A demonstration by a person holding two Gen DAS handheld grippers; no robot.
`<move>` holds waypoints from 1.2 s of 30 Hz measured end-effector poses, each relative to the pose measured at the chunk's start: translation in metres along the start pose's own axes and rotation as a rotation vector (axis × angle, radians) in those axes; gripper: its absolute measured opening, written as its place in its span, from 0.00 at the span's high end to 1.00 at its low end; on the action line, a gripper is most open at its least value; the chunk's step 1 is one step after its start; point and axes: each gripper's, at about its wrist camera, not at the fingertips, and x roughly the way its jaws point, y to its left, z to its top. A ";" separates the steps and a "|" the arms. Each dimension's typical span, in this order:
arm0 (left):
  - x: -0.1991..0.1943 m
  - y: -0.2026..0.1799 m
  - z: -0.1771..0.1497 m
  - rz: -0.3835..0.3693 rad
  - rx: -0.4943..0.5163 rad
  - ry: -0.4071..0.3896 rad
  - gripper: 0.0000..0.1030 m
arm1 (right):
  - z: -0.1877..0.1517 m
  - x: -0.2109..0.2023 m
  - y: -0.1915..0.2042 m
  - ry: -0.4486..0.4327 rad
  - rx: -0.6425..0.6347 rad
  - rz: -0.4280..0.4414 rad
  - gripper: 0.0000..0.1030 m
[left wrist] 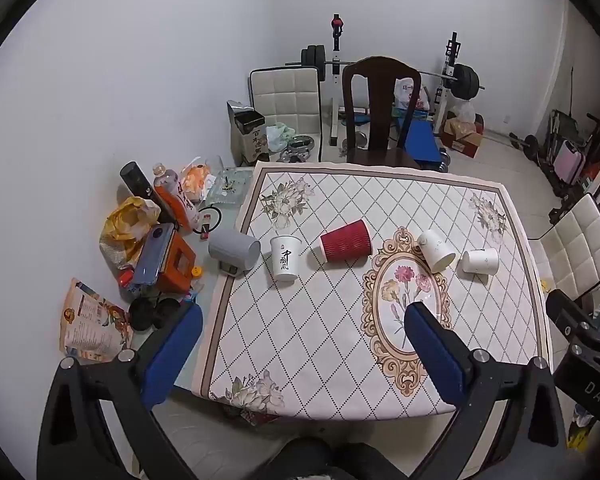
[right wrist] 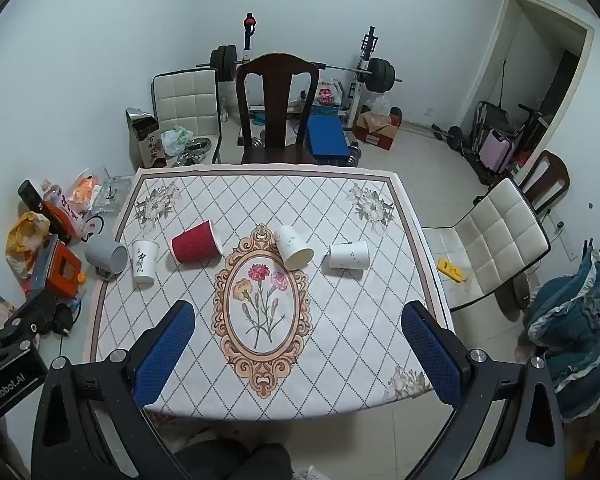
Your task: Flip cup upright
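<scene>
- Both grippers hang above the near edge of the table, well back from the row of cups: the left gripper (left wrist: 304, 350) has its jaws spread wide and empty, and so does the right gripper (right wrist: 298, 350).
- The task's cups lie across the middle of the patterned tablecloth (right wrist: 340, 320): a red ribbed paper cup (right wrist: 196, 243) on its side, a white speckled cup (right wrist: 294, 247) tipped over with its mouth toward the camera, and a second white cup (right wrist: 349, 255) on its side to the right of it.
- A white cup with black calligraphy (right wrist: 144, 261) already stands upright; a grey mug (right wrist: 106, 259) lies on its side at the tablecloth's left edge.
- Risk: the lying cups are round and tapered, so a nudge from one finger would likely roll them in an arc, possibly into a neighbour.
- Risk: thin paper walls look easy to crush; a hard squeeze near the open rim could dent it.
- Risk: the smooth white cups may slip in the pads while being turned; the red cup's corrugated sleeve should grip better.
- The blue pads (left wrist: 434, 354) look textured and rubbery; the cloth looks smooth.
- The clutter left of the table (left wrist: 148, 240) crowds the mug, so a wide swing there could knock something.
</scene>
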 end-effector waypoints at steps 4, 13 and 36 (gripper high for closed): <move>0.000 0.000 0.000 0.014 0.008 -0.001 0.00 | -0.001 -0.001 0.001 0.003 -0.009 -0.011 0.00; 0.001 -0.001 0.001 0.014 0.010 -0.001 0.00 | -0.006 0.002 -0.002 0.010 -0.007 -0.011 0.00; -0.009 -0.018 0.003 0.006 0.016 -0.018 0.00 | -0.008 0.004 -0.004 0.008 -0.009 -0.013 0.00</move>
